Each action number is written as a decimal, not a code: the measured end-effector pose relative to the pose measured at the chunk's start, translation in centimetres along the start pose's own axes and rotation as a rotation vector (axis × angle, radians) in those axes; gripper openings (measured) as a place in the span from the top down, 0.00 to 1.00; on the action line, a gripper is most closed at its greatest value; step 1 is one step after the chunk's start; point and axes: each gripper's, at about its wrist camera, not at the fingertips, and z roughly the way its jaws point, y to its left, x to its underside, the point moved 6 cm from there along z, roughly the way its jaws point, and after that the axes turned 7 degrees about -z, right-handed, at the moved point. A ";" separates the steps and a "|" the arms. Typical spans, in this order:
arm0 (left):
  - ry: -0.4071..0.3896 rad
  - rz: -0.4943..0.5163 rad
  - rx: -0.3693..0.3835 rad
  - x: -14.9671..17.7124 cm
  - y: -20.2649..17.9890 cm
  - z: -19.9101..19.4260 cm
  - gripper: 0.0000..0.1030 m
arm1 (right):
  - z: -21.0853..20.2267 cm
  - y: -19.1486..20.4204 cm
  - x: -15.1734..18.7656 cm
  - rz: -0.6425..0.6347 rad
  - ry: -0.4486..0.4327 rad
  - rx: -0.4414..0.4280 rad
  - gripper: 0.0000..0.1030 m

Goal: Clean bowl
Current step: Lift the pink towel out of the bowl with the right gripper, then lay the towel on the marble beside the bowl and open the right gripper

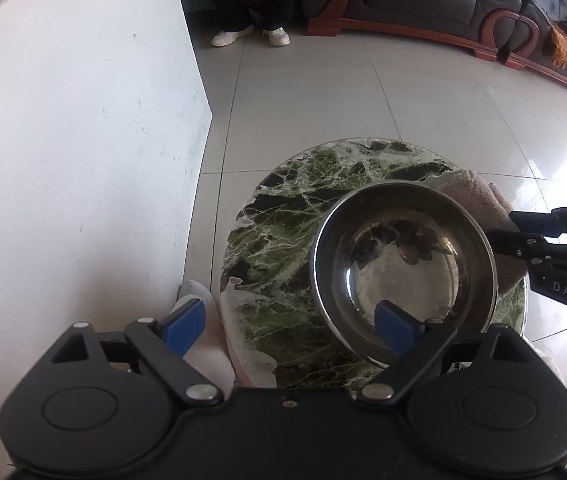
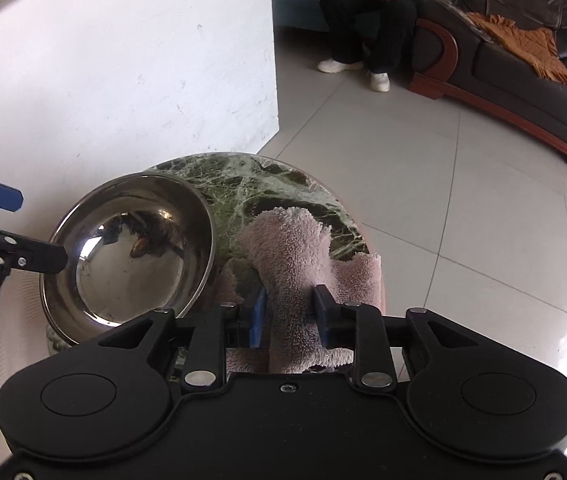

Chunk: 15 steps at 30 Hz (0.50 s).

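Observation:
A shiny steel bowl [image 1: 403,272] [image 2: 131,256] stands on a small round green marble table [image 1: 283,220] [image 2: 243,184]. My left gripper [image 1: 287,308] [image 2: 43,229] is wide open at the bowl's near rim. One blue-padded finger [image 1: 391,320] reaches inside the bowl and the other hangs outside, past the table's edge. A fluffy pink towel [image 2: 291,248] [image 1: 479,200] lies on the table to the right of the bowl. My right gripper [image 2: 289,312] [image 1: 501,226] straddles a raised ridge of it. The jaws stand a little apart and the ridge fills the gap.
A white wall [image 1: 83,140] stands close on the left of the table. Grey floor tiles [image 2: 483,220] surround it. A dark sofa [image 2: 523,80] with an orange throw runs along the back, and a seated person's legs [image 2: 363,32] are beside it.

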 end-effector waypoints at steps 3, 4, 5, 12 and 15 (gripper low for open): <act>-0.009 0.000 -0.005 0.0 -0.2 -0.5 0.11 | -1.6 -0.2 -0.1 0.033 -0.027 -0.023 0.60; -0.013 -0.002 -0.004 0.0 -0.2 -0.8 0.11 | -2.2 -0.1 -0.1 0.033 -0.036 -0.018 0.60; -0.018 -0.003 -0.005 0.1 -0.3 -1.1 0.11 | -2.9 -0.1 -0.1 0.033 -0.045 -0.013 0.59; -0.041 0.020 -0.019 1.4 -1.0 -3.6 0.11 | -8.1 1.5 1.1 0.084 -0.100 0.027 0.30; -0.054 0.021 -0.021 2.3 -1.4 -4.9 0.11 | -9.7 3.0 2.8 0.130 -0.088 0.088 0.10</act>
